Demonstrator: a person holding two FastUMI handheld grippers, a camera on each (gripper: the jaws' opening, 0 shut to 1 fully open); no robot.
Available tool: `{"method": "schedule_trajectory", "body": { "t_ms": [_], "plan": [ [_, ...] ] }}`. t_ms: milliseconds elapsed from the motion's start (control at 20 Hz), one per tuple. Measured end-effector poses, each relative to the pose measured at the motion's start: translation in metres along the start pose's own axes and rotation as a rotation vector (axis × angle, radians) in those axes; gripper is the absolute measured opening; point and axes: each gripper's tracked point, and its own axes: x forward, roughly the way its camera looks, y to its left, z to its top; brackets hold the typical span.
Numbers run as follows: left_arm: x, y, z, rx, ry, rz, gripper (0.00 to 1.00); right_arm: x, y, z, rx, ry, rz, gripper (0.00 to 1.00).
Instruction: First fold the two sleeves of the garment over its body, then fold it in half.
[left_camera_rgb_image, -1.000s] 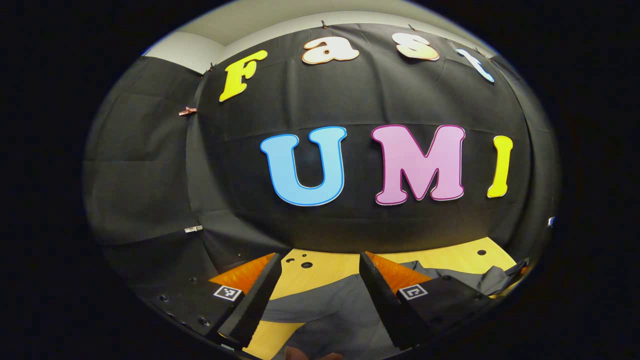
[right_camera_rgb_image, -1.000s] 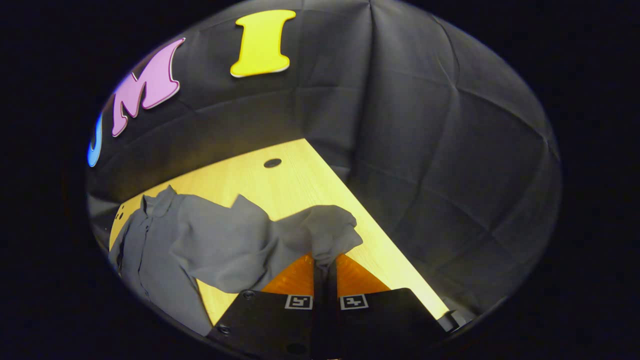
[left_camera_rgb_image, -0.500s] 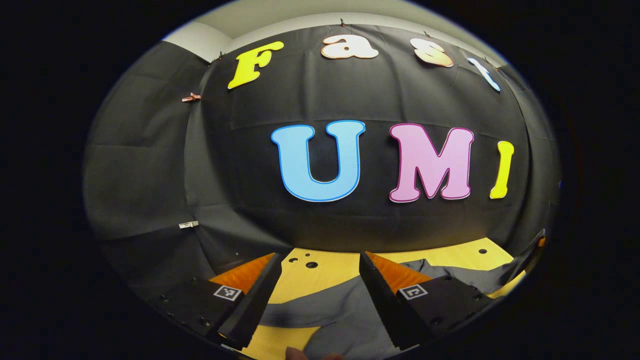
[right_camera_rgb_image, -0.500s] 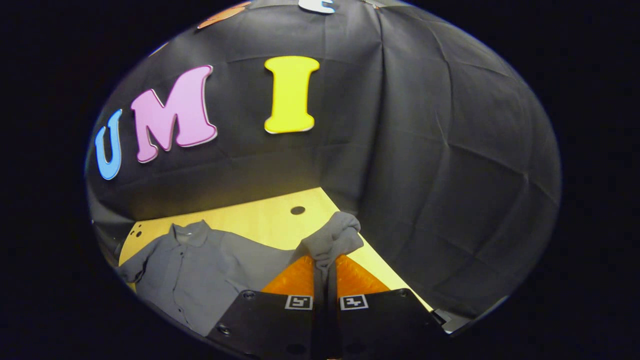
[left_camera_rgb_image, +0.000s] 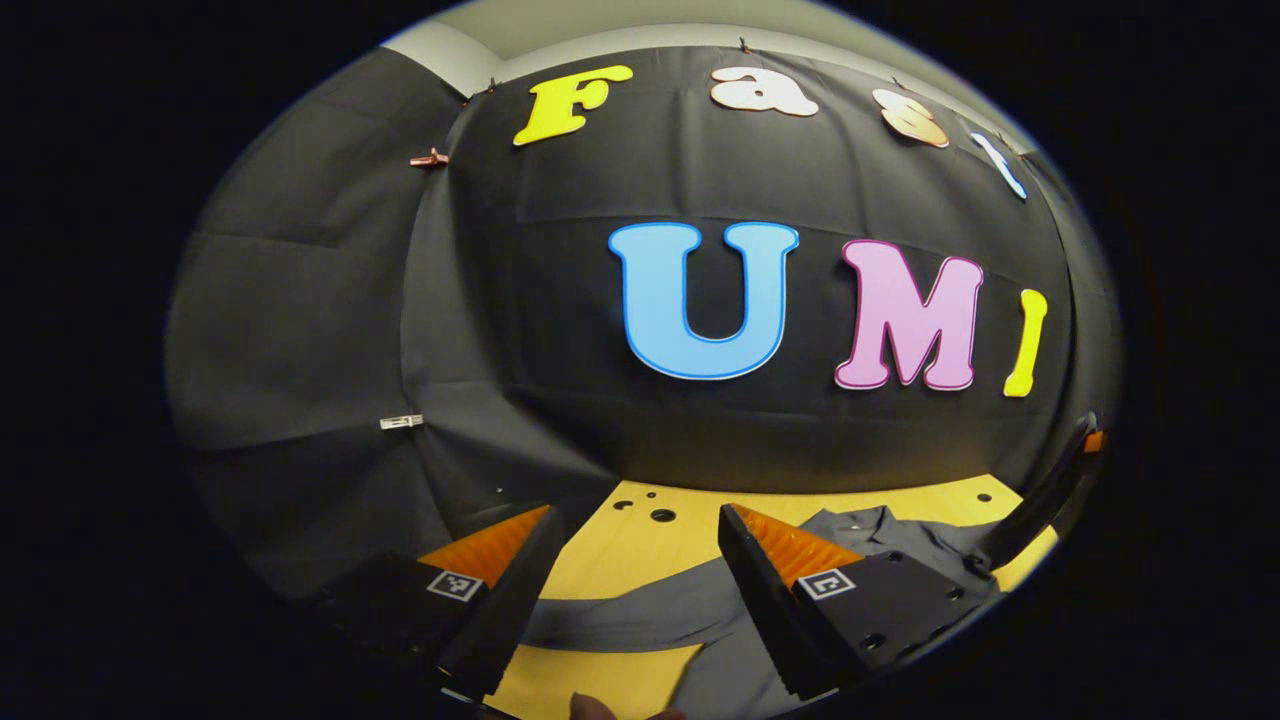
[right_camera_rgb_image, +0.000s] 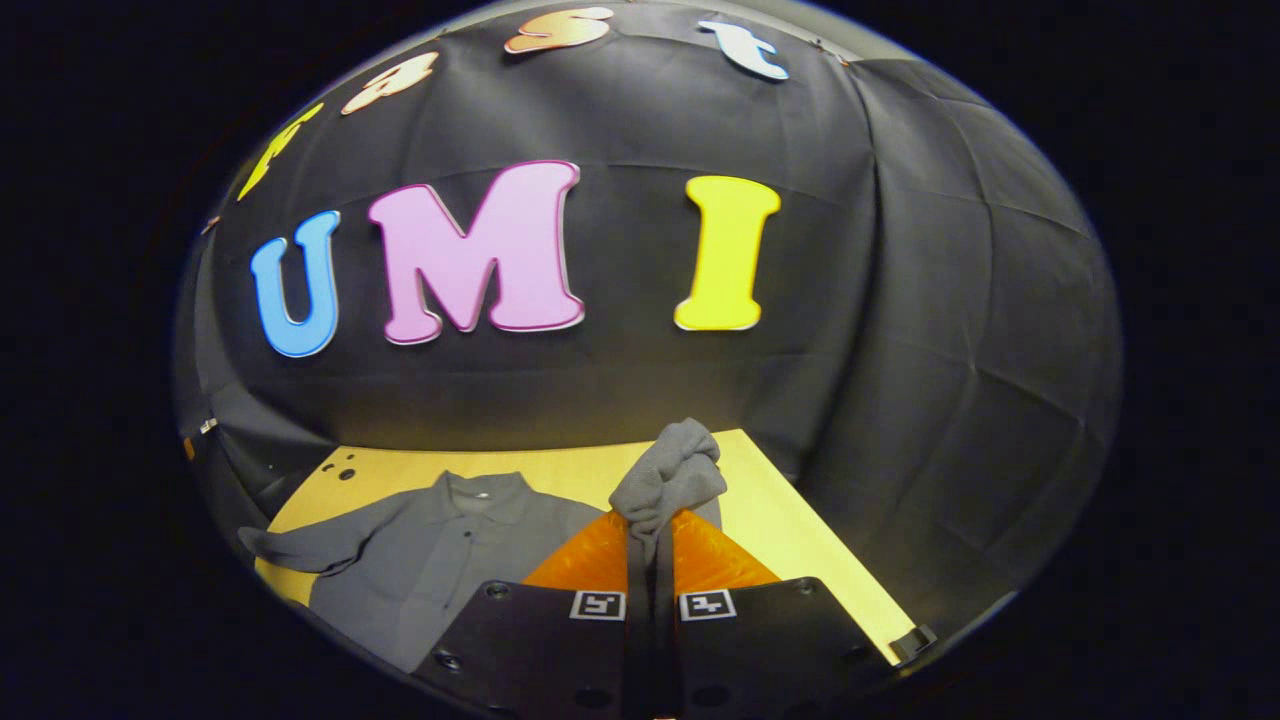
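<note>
In the left gripper view the left gripper (left_camera_rgb_image: 630, 580) hung released above the shirt (left_camera_rgb_image: 720, 610) on the tabletop (left_camera_rgb_image: 620, 550); in the right gripper view the right gripper (right_camera_rgb_image: 650, 540), clenched on a raised sleeve (right_camera_rgb_image: 668, 480), was judged mid first fold, next needing laying over the body.

Light: dim booth, overhead glow brightest on table (right_camera_rgb_image: 780, 520) | Shadow: deepest toward 9 o'clock | Focus: sharp centre | Distortion: heavy fisheye bowing at rim
</note>
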Motion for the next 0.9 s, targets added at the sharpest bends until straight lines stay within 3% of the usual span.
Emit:
{"method": "schedule_trajectory", "body": {
  "t_ms": [400, 650, 900],
  "plan": [
    [0.021, 0.077, -0.071, 0.025, 0.104, 0.012, 0.98, -0.004, 0.125, 0.003, -0.030, -0.010, 0.144, 0.05],
    [0.041, 0.122, -0.141, 0.049, 0.228, 0.046, 0.98, -0.001, 0.196, -0.018, -0.064, 0.031, 0.221, 0.05],
    [0.067, 0.152, -0.201, 0.028, 0.354, 0.074, 0.99, 0.004, 0.242, -0.049, -0.097, 0.089, 0.260, 0.05]
  ]
}}
